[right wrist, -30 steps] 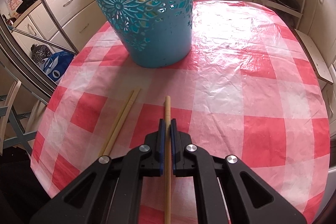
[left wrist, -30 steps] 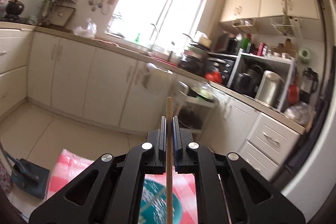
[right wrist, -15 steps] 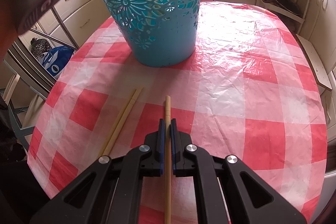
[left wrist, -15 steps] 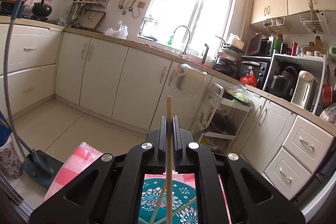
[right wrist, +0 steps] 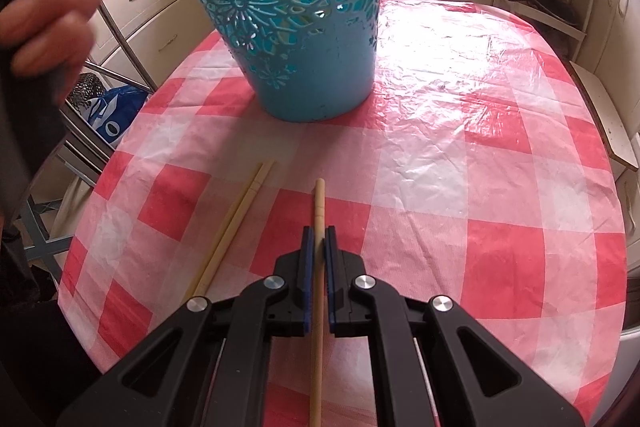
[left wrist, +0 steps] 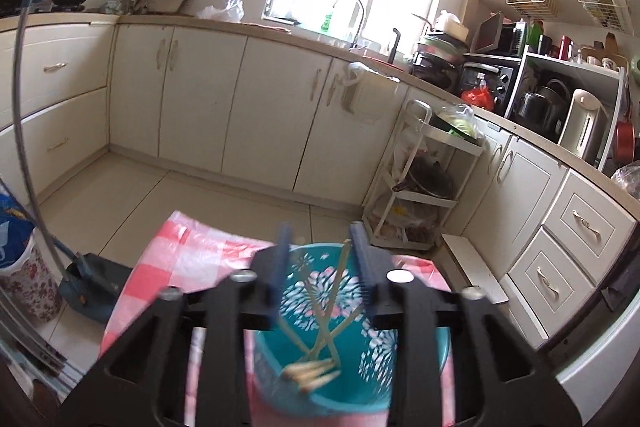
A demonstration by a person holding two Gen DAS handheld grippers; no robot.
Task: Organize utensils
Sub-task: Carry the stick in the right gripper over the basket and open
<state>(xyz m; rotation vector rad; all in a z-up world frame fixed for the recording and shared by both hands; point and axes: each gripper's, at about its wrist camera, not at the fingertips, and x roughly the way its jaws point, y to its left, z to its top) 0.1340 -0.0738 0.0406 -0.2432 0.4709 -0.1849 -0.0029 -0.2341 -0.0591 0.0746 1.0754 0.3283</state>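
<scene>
A teal cut-out utensil basket [right wrist: 288,15] stands on the red-and-white checked table [right wrist: 460,187]. In the left wrist view I look down into the basket [left wrist: 416,379], where several wooden chopsticks [left wrist: 320,359] lie. My left gripper [left wrist: 322,239] is open and empty just above its rim. My right gripper [right wrist: 319,233] is shut on a wooden chopstick [right wrist: 319,203], held low over the table in front of the basket. Two more chopsticks [right wrist: 232,223] lie side by side on the cloth to its left.
Kitchen cabinets [left wrist: 200,99] and a white rack with pots [left wrist: 420,187] stand beyond the table. A dustpan and broom [left wrist: 92,283] rest on the floor to the left. The person's hand [right wrist: 44,7] shows at the upper left of the right wrist view.
My left gripper has opened and the chopstick it held now lies in the basket. The left view has tilted down over the basket. My right gripper holds still with its chopstick.
</scene>
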